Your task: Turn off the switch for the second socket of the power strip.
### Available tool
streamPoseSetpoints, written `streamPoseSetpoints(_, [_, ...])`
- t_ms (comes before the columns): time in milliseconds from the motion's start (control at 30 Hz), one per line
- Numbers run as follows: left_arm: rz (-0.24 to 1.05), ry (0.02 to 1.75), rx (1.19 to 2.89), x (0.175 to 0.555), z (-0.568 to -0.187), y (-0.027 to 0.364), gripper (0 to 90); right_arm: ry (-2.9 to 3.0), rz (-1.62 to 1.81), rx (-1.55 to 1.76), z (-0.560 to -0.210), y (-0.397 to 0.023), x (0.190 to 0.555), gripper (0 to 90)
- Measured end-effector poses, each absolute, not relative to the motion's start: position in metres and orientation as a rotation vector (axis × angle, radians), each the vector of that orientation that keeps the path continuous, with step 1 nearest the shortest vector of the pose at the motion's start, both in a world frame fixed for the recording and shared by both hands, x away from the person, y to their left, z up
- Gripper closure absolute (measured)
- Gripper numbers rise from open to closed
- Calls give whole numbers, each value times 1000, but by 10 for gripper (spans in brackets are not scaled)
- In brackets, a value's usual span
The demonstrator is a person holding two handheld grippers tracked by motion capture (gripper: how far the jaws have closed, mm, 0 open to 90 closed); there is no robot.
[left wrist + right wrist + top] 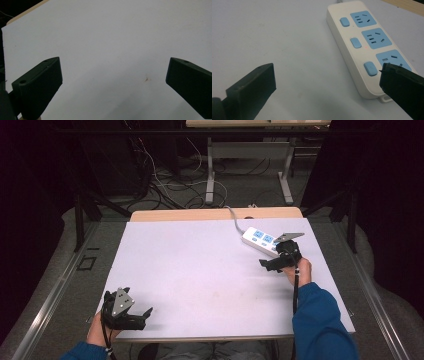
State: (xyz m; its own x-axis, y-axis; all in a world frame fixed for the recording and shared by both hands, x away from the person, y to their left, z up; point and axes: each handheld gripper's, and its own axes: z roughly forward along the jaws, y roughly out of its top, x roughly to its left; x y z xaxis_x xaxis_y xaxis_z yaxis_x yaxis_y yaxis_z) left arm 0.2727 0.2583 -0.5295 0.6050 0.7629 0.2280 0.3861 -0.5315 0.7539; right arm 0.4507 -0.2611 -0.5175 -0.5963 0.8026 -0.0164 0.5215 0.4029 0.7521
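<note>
Near the table's [200,270] far right corner lies the white power strip [359,47], the right tool [281,260] spread just beside its near end. A careless push could slide it off the right edge. Left tool [131,312], spread, waits by the near edge; the middle stays open.

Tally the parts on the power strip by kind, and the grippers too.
Power strip: 1
Blue sockets on it: 3
Blue switch buttons: 3
Grippers: 2, the left gripper and the right gripper, both open
Total: 9
</note>
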Motion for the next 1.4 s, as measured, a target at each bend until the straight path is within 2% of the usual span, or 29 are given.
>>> streamPoseSetpoints(833, [723, 906, 2154, 275, -530, 258, 5, 2226, 1075, 1169, -514, -256, 473, 3])
streamPoseSetpoints(933, [716, 907, 2152, 275, -530, 258, 4, 2206, 1099, 1185, -513, -260, 474, 35])
streamPoseSetpoints(1000, [719, 905, 2155, 275, -530, 258, 5, 2189, 1109, 1187, -512, -263, 474, 139])
streamPoseSetpoints(1100, [719, 900, 2164, 275, -530, 258, 4, 2177, 1116, 1198, -512, -264, 475, 166])
streamPoseSetpoints(1200, [719, 906, 2157, 275, -531, 258, 5, 2154, 1121, 1205, -511, -264, 475, 292])
streamPoseSetpoints(1233, [718, 905, 2159, 276, -531, 258, 5, 2145, 1118, 1194, -511, -264, 476, 387])
streamPoseSetpoints(1300, [716, 905, 2160, 276, -531, 258, 5, 2141, 1112, 1198, -511, -264, 476, 416])
streamPoseSetpoints(1333, [718, 901, 2163, 276, -531, 258, 5, 2138, 1105, 1200, -511, -264, 477, 469])
streamPoseSetpoints(1367, [719, 901, 2164, 276, -531, 258, 5, 2129, 1098, 1201, -511, -264, 477, 573])
streamPoseSetpoints(1400, [718, 902, 2162, 276, -531, 258, 5, 2124, 1101, 1202, -511, -265, 478, 630])
